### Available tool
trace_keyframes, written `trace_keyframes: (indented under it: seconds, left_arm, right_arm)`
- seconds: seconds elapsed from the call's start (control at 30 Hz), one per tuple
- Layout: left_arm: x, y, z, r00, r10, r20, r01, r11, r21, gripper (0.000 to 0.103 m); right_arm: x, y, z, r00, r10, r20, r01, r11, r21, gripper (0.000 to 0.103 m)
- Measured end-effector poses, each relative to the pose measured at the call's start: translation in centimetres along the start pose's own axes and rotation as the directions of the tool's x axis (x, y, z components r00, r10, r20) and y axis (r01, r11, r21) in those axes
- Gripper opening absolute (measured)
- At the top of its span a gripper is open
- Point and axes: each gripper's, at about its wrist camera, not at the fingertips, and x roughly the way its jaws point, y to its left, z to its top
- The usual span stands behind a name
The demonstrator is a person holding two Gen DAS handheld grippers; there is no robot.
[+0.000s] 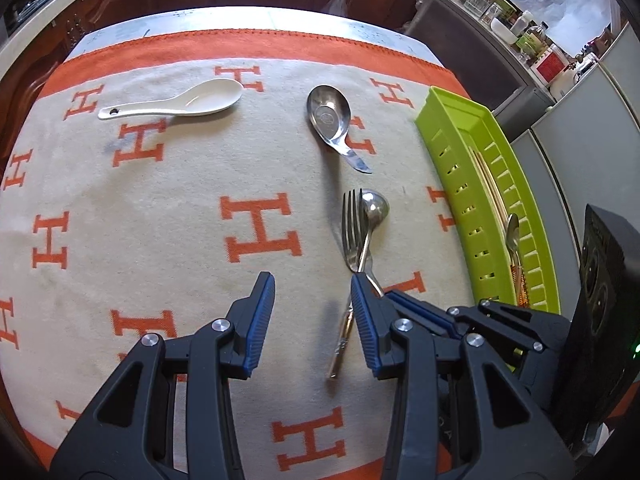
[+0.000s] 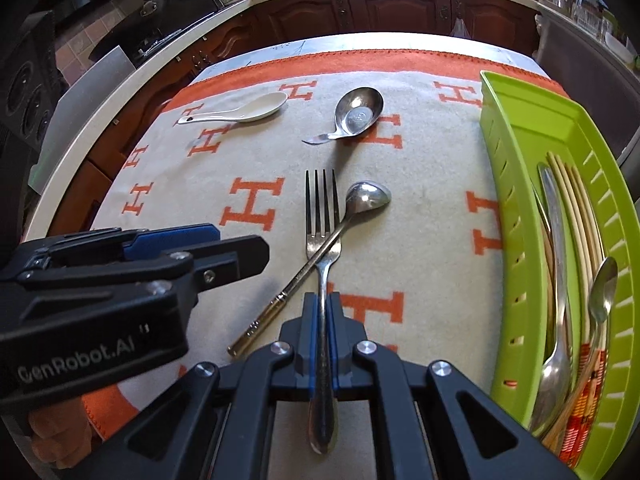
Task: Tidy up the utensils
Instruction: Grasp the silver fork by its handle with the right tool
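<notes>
Kitchen table's covered in a beige cloth with orange H letters (image 1: 160, 208). Left wrist view: left gripper (image 1: 313, 282) has jaws spread wide, empty, just beside the steel fork (image 1: 354, 232) crossing a gold-handled spoon (image 1: 374, 210). Right wrist view: right gripper (image 2: 322, 300) pinches that fork's handle; lime green slotted tray (image 2: 516, 184) sits beside it with cutlery inside.

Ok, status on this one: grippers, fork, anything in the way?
Right gripper shut on fork handle. Left gripper open, empty. Long spoon crosses fork. Green tray alongside.
</notes>
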Motion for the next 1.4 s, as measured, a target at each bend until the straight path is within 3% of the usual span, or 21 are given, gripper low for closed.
trace_keyframes:
  seconds: [0.47,0.67,0.8,0.93,1.2,1.4]
  left_arm:
    - [-1.6,-1.9,-1.0,1.0,-0.012,-0.008,0.013,0.994,0.106,0.036]
    - [-2.2,-1.8,-0.8,0.998,-0.061,-0.025,0.064,0.993,0.101,0.036]
    - [-2.3,-2.1,-0.5,0.995,-0.082,-0.062,0.09,0.985,0.146,0.036]
    - [-3.0,-2.2,-0.6,0.996,-0.072,-0.047,0.078,0.984,0.162,0.036]
    - [-3.0,-2.2,-2.6,0.992,-0.099,-0.081,0.112,0.978,0.178,0.036]
    - [-1.0,-1.8,-3.8,0.988,-0.074,-0.137,0.096,0.983,0.159,0.035]
  right_arm:
    - [-1.1,0.4,-3.3,0.987,0.159,-0.033,-0.16,0.987,-0.01,0.004]
    - [-1.4,1.1,-4.2,0.98,0.19,-0.057,-0.192,0.981,-0.031,0.004]
    - [-1.3,0.5,-4.3,0.972,0.223,-0.069,-0.223,0.975,0.006,0.004]
    - [-1.2,-0.3,-4.3,0.965,0.25,-0.076,-0.246,0.968,0.057,0.005]
    - [-2.0,-1.0,-4.1,0.966,0.253,-0.055,-0.249,0.965,0.081,0.006]
    - [-3.5,-1.8,-4.2,0.98,0.197,-0.016,-0.195,0.977,0.082,0.006]
